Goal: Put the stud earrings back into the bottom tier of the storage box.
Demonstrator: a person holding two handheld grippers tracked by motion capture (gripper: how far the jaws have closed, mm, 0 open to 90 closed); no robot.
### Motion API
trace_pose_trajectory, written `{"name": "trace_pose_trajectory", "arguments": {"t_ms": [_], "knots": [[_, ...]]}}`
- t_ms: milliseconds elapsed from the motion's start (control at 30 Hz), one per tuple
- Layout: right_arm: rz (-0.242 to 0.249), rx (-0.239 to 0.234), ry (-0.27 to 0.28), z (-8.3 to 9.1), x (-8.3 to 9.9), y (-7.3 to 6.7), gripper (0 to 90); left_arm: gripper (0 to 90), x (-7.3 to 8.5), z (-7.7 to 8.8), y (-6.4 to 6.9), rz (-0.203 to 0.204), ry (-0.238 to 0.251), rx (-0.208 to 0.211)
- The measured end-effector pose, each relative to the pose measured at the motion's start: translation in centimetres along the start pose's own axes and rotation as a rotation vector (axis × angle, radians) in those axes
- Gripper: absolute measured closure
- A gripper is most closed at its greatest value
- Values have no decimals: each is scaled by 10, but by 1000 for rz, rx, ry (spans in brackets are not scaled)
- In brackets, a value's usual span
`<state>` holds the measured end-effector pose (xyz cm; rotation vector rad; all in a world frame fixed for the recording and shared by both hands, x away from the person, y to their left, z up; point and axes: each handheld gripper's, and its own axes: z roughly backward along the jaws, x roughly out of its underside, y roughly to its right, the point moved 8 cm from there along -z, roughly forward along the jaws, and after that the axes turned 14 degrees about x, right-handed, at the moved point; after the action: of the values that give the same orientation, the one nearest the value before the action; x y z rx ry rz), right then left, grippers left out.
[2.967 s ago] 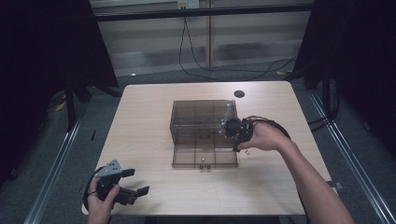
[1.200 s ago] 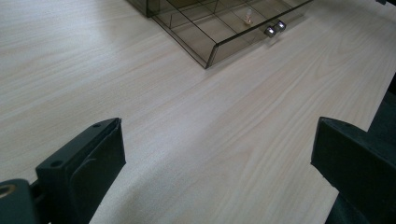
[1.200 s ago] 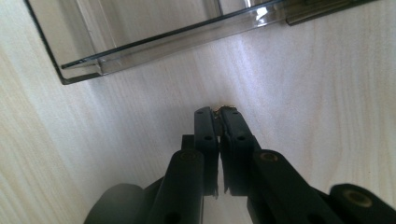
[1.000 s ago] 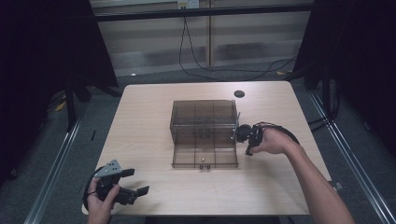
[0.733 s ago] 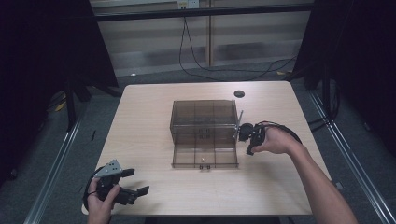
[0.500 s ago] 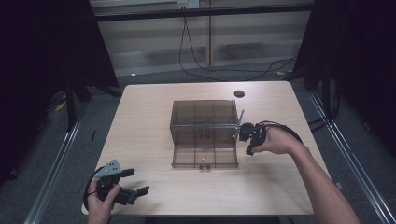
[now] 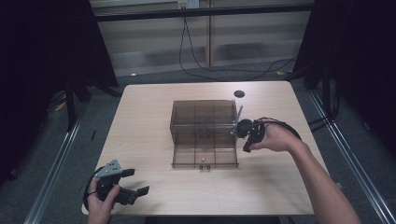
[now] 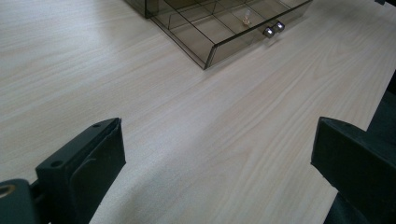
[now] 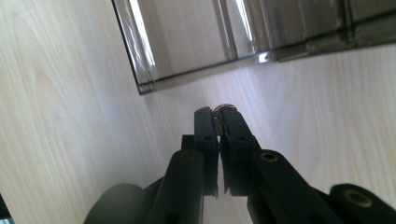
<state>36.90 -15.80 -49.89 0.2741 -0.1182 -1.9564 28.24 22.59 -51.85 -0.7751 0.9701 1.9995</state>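
The pale wooden table (image 7: 144,140) carries a smoky transparent plastic drawer box (image 7: 203,119), its bottom drawer (image 7: 204,156) open. The right gripper (image 9: 218,116) has withdrawn beside the box, fingers pinching a small metallic ring (image 9: 224,108), likely destined for the drawer. The left gripper (image 8: 215,154) rests with fingers wide apart.

Right tool (image 7: 246,140) withdrawn from over box (image 7: 203,121) — now beside it, lower.

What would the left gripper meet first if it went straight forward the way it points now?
Probably the open drawer of the clear box. The left gripper, jaws wide apart, faces bare table first, then the drawer's front corner; depth is uncertain.
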Motion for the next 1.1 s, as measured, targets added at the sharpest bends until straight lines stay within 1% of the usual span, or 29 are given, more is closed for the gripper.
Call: {"name": "trace_pose_trajectory", "arguments": {"t_ms": [33, 167, 233, 267, 333, 633, 700, 800, 833, 967, 1067, 1100], "knots": [[10, 5, 4, 1, -2, 1, 860, 27, 0, 0, 0, 0, -1, -3], [18, 9, 11, 6, -10, 1, 860, 28, 0, 0, 0, 1, 2, -4], [35, 11, 20, 8, -14, 1, 860, 28, 0, 0, 0, 2, 2, -4], [26, 9, 23, 9, -16, -1, 860, 28, 0, 0, 0, 2, 4, -3], [34, 9, 38, 11, -21, -2, 860, 27, 0, 0, 0, 0, 1, -1], [67, 4, 63, 18, -44, -9, 860, 28, 0, 0, 0, 0, 2, -4], [81, 3, 75, 19, -50, -10, 860, 28, -1, 0, 0, -2, 3, -5], [95, 1, 72, 19, -58, -14, 860, 27, 0, 0, 0, -1, 3, -4], [103, 2, 79, 18, -61, -14, 860, 28, 0, 0, 0, -1, 2, -3], [112, -6, 81, 17, -70, -19, 860, 28, 0, 1, 0, -5, 1, -5], [129, -11, 85, 15, -77, -23, 860, 28, -1, 1, 0, -4, 2, -3], [134, -11, 79, 15, -79, -24, 860, 28, -1, 1, 0, -5, 2, -4]]}}
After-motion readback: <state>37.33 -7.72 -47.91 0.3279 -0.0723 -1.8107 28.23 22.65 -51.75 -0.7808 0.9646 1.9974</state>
